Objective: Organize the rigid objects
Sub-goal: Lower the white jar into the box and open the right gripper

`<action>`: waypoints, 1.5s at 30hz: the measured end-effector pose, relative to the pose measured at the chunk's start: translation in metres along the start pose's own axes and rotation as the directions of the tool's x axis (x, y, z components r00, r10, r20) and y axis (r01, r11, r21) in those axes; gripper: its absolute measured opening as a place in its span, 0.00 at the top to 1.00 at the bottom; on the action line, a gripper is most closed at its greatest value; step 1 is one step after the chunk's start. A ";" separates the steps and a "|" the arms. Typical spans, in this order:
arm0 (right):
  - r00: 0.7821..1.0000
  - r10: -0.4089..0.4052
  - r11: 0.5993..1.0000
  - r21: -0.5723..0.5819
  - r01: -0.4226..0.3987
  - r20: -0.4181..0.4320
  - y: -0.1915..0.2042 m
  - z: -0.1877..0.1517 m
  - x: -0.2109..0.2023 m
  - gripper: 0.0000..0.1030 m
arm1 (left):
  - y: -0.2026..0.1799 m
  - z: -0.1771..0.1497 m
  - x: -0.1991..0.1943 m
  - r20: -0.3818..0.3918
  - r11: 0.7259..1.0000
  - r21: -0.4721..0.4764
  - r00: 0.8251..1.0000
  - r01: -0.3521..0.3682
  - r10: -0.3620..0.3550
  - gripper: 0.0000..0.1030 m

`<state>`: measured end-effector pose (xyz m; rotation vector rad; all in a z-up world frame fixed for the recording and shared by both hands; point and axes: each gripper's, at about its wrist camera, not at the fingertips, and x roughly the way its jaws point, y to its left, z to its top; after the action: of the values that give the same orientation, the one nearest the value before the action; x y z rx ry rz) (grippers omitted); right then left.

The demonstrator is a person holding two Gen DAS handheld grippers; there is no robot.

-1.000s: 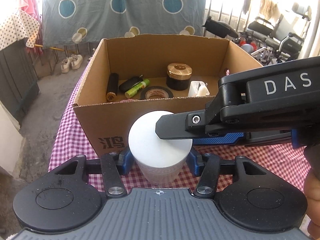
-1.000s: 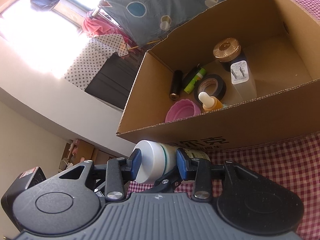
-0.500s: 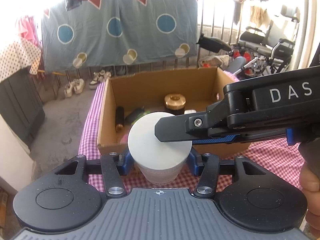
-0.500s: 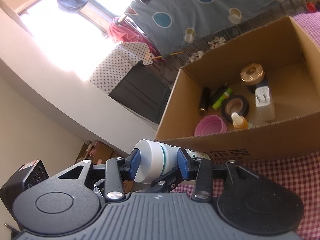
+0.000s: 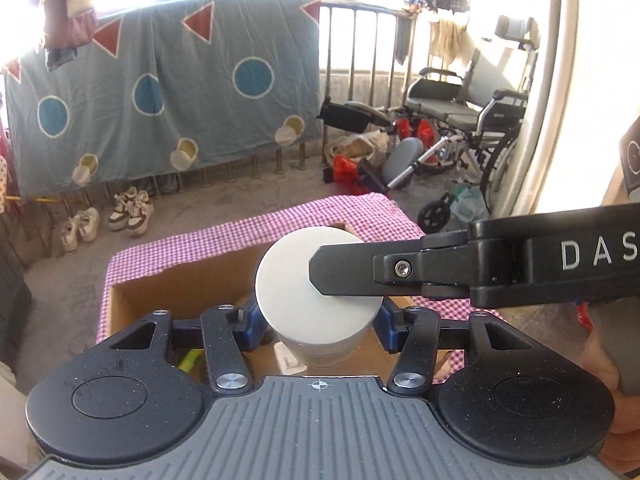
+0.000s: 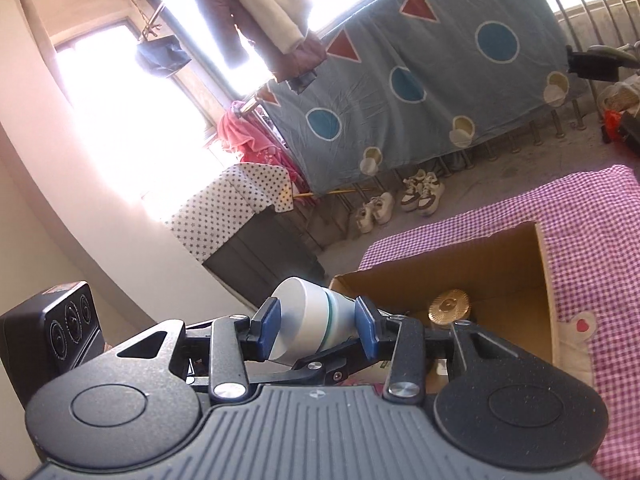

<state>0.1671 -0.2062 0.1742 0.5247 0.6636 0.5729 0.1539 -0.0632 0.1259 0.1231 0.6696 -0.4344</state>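
A white jar with a white lid (image 5: 292, 292) and a green band (image 6: 316, 330) is held by both grippers above the open cardboard box (image 5: 188, 284). My left gripper (image 5: 318, 326) is shut on the jar's body. My right gripper (image 6: 316, 330) is shut on its lid end; one of its black fingers (image 5: 348, 272) lies across the lid top. The box (image 6: 480, 268) holds a gold-capped dark jar (image 6: 448, 306), a green tube (image 5: 188, 360) and a white charger (image 5: 288, 360), mostly hidden behind the grippers.
The box stands on a table with a pink checked cloth (image 5: 240, 236). Beyond it are a concrete floor, shoes (image 5: 132, 210), a railing draped with a blue patterned sheet (image 5: 160, 92) and a wheelchair (image 5: 472, 116) at the right.
Both grippers have lifted the jar well up and moved it forward over the box. The box now sits low in both views, and its contents are largely hidden.
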 end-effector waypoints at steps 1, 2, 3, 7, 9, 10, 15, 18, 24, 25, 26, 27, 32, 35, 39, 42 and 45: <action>1.000 -0.016 1.000 0.009 0.016 -0.007 -0.011 0.001 0.003 0.57 | -0.002 -0.001 0.012 -0.018 1.000 0.005 1.000 0.008 -0.007 0.49; 0.999 -0.032 0.999 0.014 0.033 -0.020 -0.022 0.001 0.008 0.57 | -0.003 -0.003 0.023 -0.041 1.000 0.005 0.999 0.017 -0.017 0.49; 0.998 -0.046 0.998 0.028 0.047 -0.033 -0.033 0.001 0.012 0.57 | -0.004 -0.005 0.035 -0.068 1.000 -0.001 0.997 0.030 -0.030 0.49; 0.993 -0.090 0.994 0.052 0.094 -0.076 -0.066 -0.006 0.029 0.57 | -0.004 -0.014 0.070 -0.155 0.997 -0.035 0.985 0.065 -0.070 0.49; 0.990 -0.105 0.993 0.052 0.110 -0.093 -0.076 -0.008 0.037 0.57 | -0.005 -0.017 0.082 -0.185 0.997 -0.033 0.980 0.063 -0.068 0.49; 0.989 -0.112 0.992 0.049 0.117 -0.100 -0.080 -0.009 0.041 0.57 | -0.006 -0.019 0.087 -0.195 0.998 -0.030 0.979 0.062 -0.066 0.49; 0.982 -0.148 0.989 0.015 0.150 -0.118 -0.090 -0.011 0.053 0.57 | -0.005 -0.021 0.106 -0.255 0.997 -0.049 0.964 0.065 -0.075 0.48; 0.981 -0.155 0.988 0.003 0.156 -0.117 -0.095 -0.010 0.056 0.57 | -0.007 -0.023 0.113 -0.274 0.997 -0.047 0.959 0.054 -0.065 0.48; 0.982 -0.150 0.988 0.010 0.152 -0.111 -0.101 -0.010 0.058 0.57 | -0.008 -0.026 0.123 -0.308 0.998 -0.046 0.950 0.039 -0.051 0.47; 0.983 -0.148 0.988 0.013 0.151 -0.109 -0.101 -0.011 0.058 0.57 | -0.009 -0.027 0.123 -0.307 0.998 -0.043 0.950 0.036 -0.047 0.47; 0.984 -0.146 0.989 0.017 0.148 -0.106 -0.102 -0.012 0.056 0.57 | -0.010 -0.026 0.124 -0.311 0.999 -0.038 0.950 0.032 -0.043 0.46; 0.984 -0.144 0.989 0.021 0.147 -0.104 -0.103 -0.012 0.055 0.57 | -0.011 -0.026 0.125 -0.314 0.999 -0.037 0.949 0.030 -0.040 0.45; 0.988 -0.133 0.989 0.050 0.137 -0.076 -0.103 -0.016 0.043 0.56 | -0.013 -0.024 0.118 -0.287 0.999 -0.027 0.957 0.028 -0.034 0.27; 0.990 -0.127 0.990 0.062 0.130 -0.054 -0.103 -0.017 0.034 0.56 | -0.016 -0.022 0.109 -0.233 0.999 -0.012 0.972 0.037 -0.039 0.19; 0.992 -0.120 0.989 0.081 0.122 -0.028 -0.100 -0.021 0.020 0.56 | -0.019 -0.019 0.102 -0.202 1.000 -0.014 0.979 0.026 -0.029 0.16; 0.993 -0.117 0.989 0.091 0.116 0.003 -0.094 -0.023 0.007 0.56 | -0.018 -0.017 0.091 -0.170 0.999 -0.033 0.985 0.028 -0.033 0.13; 0.993 -0.108 0.990 0.101 0.103 0.044 -0.085 -0.025 -0.010 0.51 | -0.018 -0.015 0.075 -0.132 0.998 -0.045 0.990 0.036 -0.041 0.10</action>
<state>0.1702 -0.2673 0.1093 0.5904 0.6707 0.4276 0.1901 -0.1022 0.0676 0.0999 0.8131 -0.4514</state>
